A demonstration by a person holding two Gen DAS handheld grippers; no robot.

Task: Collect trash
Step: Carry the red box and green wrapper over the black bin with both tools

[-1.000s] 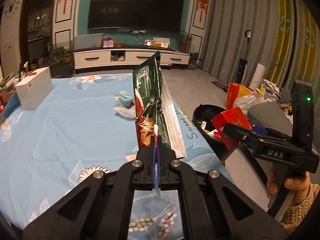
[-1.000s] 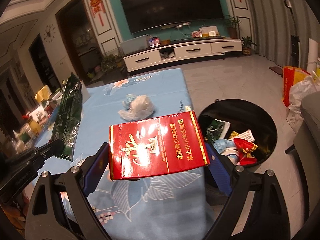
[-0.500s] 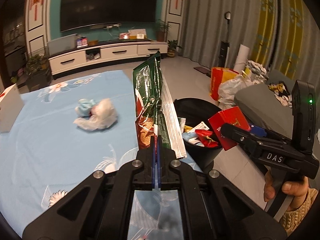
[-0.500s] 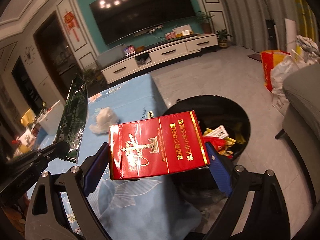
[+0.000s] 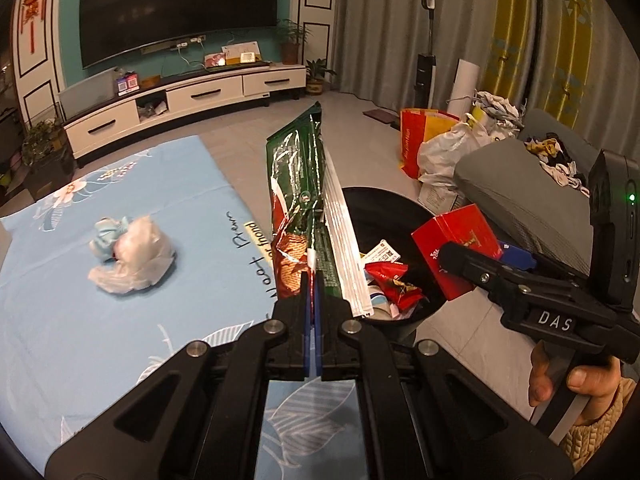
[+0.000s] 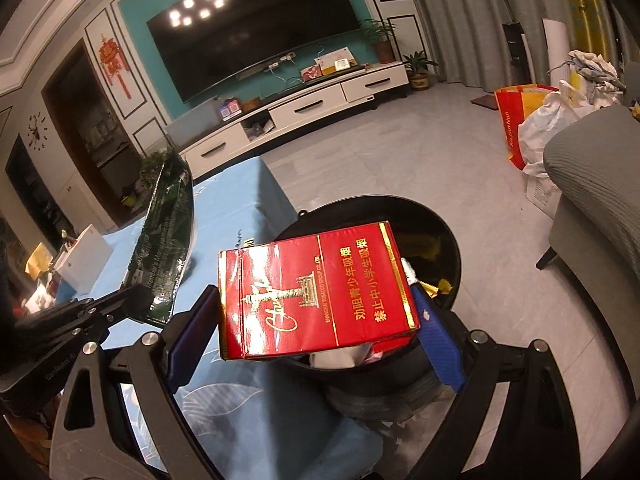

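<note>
My left gripper (image 5: 313, 280) is shut on a green snack bag (image 5: 304, 204), which stands upright at the table's right edge beside the black trash bin (image 5: 384, 204); the bag also shows in the right wrist view (image 6: 166, 248). My right gripper (image 6: 316, 312) is shut on a red cigarette carton (image 6: 316, 292) and holds it above the near side of the bin (image 6: 448, 240). The carton also shows in the left wrist view (image 5: 456, 248). A crumpled plastic wad (image 5: 128, 256) lies on the blue tablecloth (image 5: 80, 320).
The bin holds several wrappers (image 5: 394, 280). A grey sofa (image 6: 600, 184) stands right of the bin. Bags (image 5: 440, 148) sit on the floor behind it. A white box (image 6: 82, 260) stands on the table's far side. A TV cabinet (image 5: 180, 100) lines the back wall.
Both grippers have moved right toward the bin with their loads. The red carton has gone from over the table edge to above the bin.
</note>
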